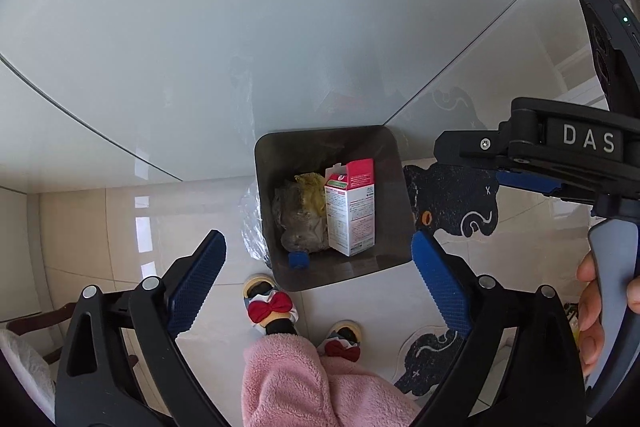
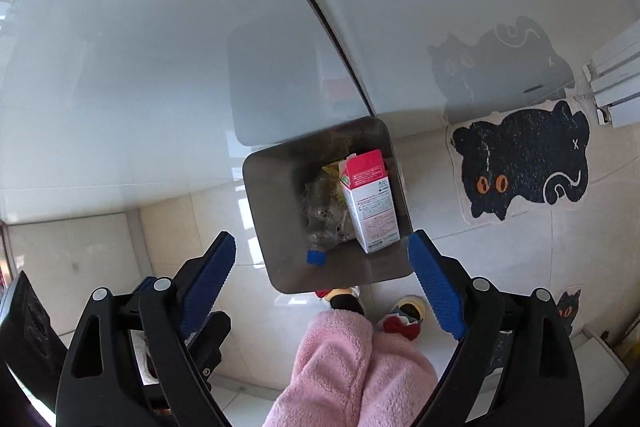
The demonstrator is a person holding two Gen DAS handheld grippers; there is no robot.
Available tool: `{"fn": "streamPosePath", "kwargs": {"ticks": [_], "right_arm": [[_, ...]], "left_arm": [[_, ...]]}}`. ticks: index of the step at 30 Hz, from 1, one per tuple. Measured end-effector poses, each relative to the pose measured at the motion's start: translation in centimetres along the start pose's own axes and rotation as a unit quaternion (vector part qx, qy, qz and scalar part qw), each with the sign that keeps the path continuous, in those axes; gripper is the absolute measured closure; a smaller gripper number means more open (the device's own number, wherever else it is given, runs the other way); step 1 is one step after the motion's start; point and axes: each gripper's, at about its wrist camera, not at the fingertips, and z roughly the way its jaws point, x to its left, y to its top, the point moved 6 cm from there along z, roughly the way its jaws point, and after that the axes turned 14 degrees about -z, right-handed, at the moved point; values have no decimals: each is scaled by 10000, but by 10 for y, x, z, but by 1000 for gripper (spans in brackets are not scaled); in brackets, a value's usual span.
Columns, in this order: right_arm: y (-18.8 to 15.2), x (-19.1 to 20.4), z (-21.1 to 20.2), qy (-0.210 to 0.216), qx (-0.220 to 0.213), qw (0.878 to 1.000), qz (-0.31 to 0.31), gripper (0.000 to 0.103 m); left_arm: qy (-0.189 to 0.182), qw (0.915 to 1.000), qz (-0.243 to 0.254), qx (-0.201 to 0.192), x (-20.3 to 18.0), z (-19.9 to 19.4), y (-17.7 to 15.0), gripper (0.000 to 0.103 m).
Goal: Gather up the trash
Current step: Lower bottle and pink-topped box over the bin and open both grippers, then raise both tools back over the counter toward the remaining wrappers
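Below both grippers, toward twelve o'clock, the bin [image 1: 280, 163] holds the carton [image 1: 352, 207], so left gripper [image 1: 318, 281] and right gripper [image 2: 322, 277] hang spread, empty.

- We see the bin [image 1: 276, 163] with smooth walls of a dull metal look.
- The carton [image 1: 352, 207] inside looks like printed paperboard, slightly glossy.
- The bottle [image 2: 324, 223] is clear crumpled plastic with a matt blue cap [image 2: 316, 257].
- The floor tiles [image 1: 80, 227] are glossy and give reflections.
- The cat mat [image 2: 524, 163] looks like rough cloth.
- The trousers [image 2: 344, 367] are fluffy pink fleece.
- The finger pads [image 1: 198, 283] have ribbed blue rubber; the frames look like matt black plastic.
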Motion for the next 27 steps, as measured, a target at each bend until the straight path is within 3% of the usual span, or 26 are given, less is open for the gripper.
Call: {"fn": "streamPosePath", "kwargs": {"ticks": [7,17,27], "right_arm": [[-9,12,-79,72,-349,9994,-17,11],[-11,33,-184,228,-968,9950,-120,3],[36,62,-285,188,-2037,9774,-535,3]], "left_arm": [[-270,9993,66,-252,-22,-68,5,11],[-433,9944,130,-951,-29,-179,20,9],[-543,9838,-4,-1710,-19,-272,72,9]]}}
